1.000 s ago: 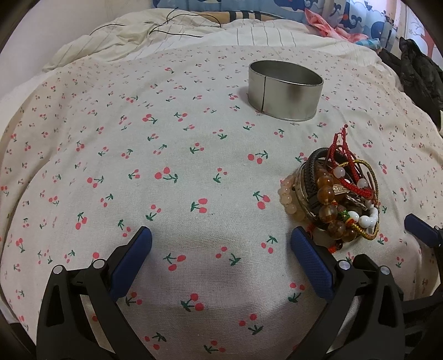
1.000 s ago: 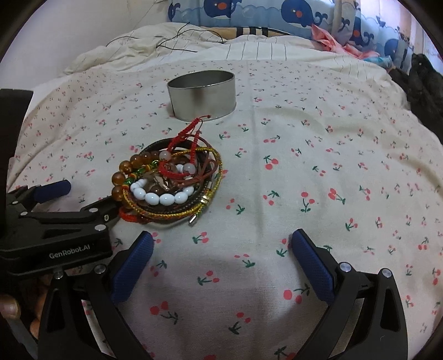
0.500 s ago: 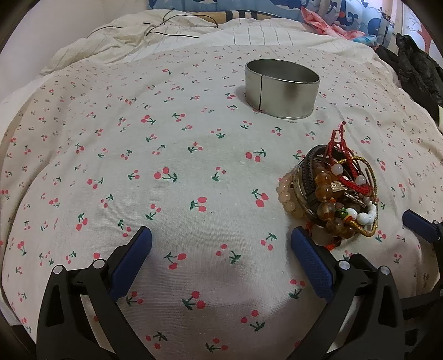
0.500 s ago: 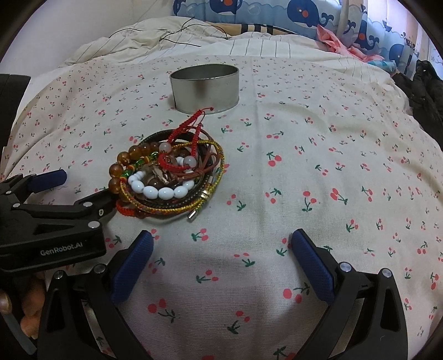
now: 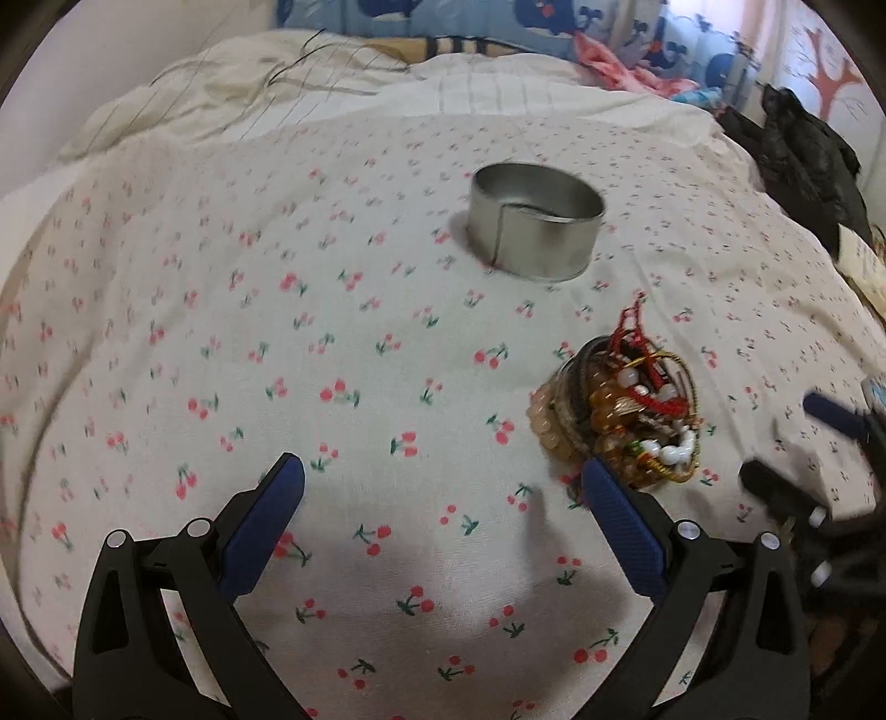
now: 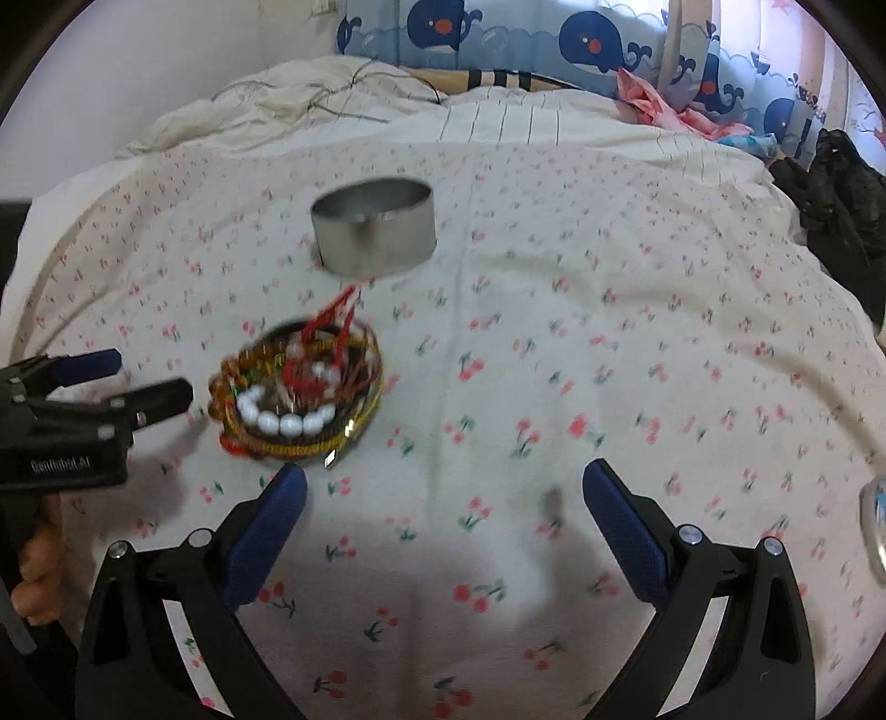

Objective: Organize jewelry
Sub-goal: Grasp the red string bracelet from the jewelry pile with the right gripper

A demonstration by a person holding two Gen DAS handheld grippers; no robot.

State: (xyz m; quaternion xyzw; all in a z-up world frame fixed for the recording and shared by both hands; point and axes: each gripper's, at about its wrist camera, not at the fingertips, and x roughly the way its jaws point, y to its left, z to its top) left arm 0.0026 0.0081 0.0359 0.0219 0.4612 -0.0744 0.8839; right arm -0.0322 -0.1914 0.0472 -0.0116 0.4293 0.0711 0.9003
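Note:
A tangled pile of bracelets (image 5: pixel 626 412) with amber, white and red beads and cords lies on the cherry-print bedspread (image 5: pixel 277 343). It also shows in the right wrist view (image 6: pixel 299 393). A round silver tin (image 5: pixel 534 221), open on top, stands beyond the pile, and shows in the right wrist view too (image 6: pixel 374 224). My left gripper (image 5: pixel 443 498) is open and empty, its right fingertip just in front of the pile. My right gripper (image 6: pixel 443 498) is open and empty, with the pile ahead of its left fingertip.
Rumpled cream bedding (image 6: pixel 343 94) and a whale-print curtain (image 6: pixel 554 39) lie at the back. Dark clothing (image 6: pixel 841 194) is heaped at the right edge. My left gripper shows at the left of the right wrist view (image 6: pixel 116 382), beside the pile.
Both grippers have pulled back and risen a little, so the pile and the tin sit farther off. The views are blurred by motion. The jewelry and the tin have not moved.

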